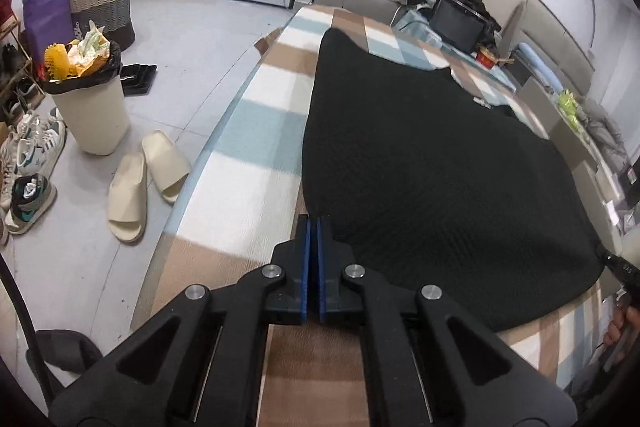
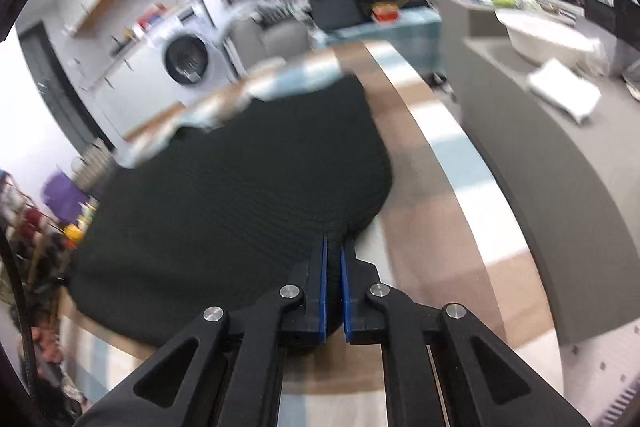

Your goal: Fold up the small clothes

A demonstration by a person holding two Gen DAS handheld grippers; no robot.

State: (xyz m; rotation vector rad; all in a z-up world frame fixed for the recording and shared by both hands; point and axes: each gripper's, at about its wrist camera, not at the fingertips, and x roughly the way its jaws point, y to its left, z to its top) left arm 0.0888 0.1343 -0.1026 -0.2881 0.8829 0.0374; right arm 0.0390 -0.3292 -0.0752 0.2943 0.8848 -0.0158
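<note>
Now both tongs, left and right, pinch the black garment's near edge.

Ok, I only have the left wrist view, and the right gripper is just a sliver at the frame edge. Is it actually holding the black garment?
Observer: Yes. The right gripper is shut on the near edge of the black garment, with cloth between its pads.
Operator: Anything beside it on that side?
Observer: A grey counter runs along the right of the checked blanket and carries a white basin.
Operator: Is that view sharp?
Observer: No, it is motion-blurred, most of all around the washing machine.
</note>
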